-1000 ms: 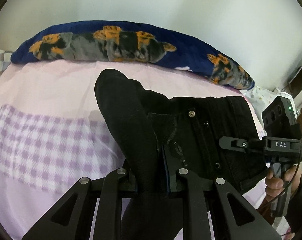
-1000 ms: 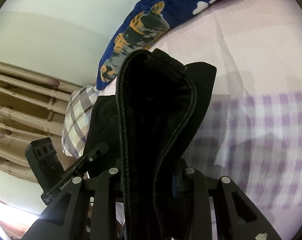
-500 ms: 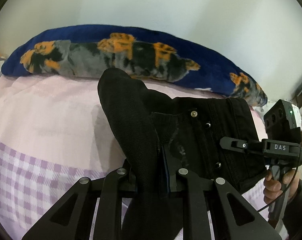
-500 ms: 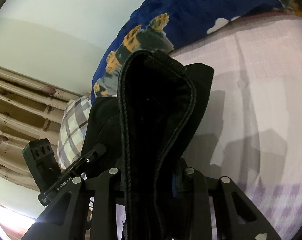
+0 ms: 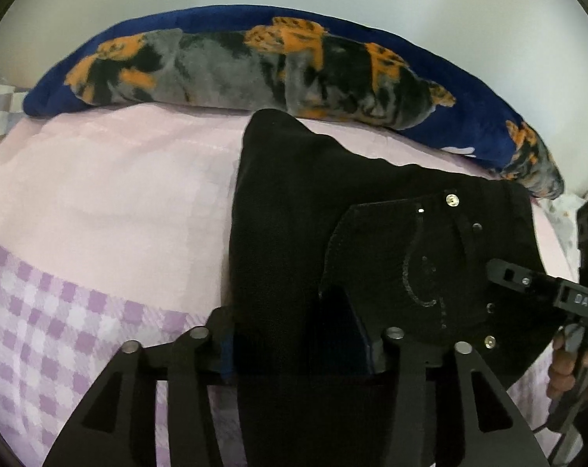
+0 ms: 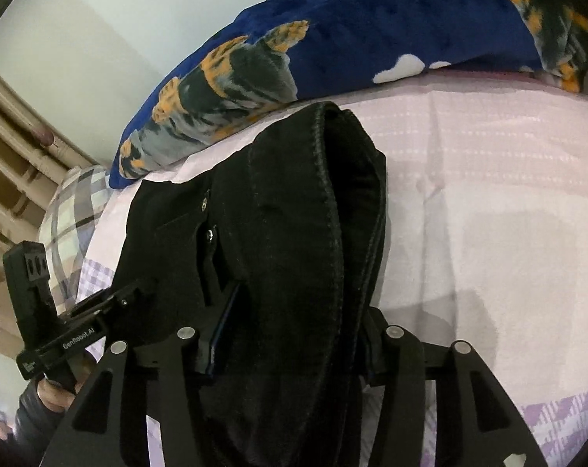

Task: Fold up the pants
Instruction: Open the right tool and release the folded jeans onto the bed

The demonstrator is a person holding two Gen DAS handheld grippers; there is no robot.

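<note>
The black pants (image 5: 313,202) lie folded on the pink bed sheet (image 5: 118,202), the waistband with metal buttons on the right. My left gripper (image 5: 298,350) has its jaws opening, wide apart, with a fold of the pants loose between them. In the right wrist view the pants (image 6: 294,214) show a stitched hem edge standing up. My right gripper (image 6: 290,350) is opening too, with the fabric between its fingers and not pinched. Each gripper shows in the other's view: the right gripper (image 5: 547,292) at the waistband's right edge, the left gripper (image 6: 99,311) at the pants' left side.
A long dark blue cushion (image 5: 294,66) with orange and grey prints runs along the wall behind the pants. A checked pillow (image 6: 72,202) lies at the bed's left end by beige slats (image 6: 6,148). A purple checked band (image 5: 41,311) crosses the sheet. A hand (image 5: 566,369) holds the right gripper.
Both grippers sank toward the bed and their jaws spread apart, letting go of the black fabric. The raised folds of the pants settled lower onto the sheet.
</note>
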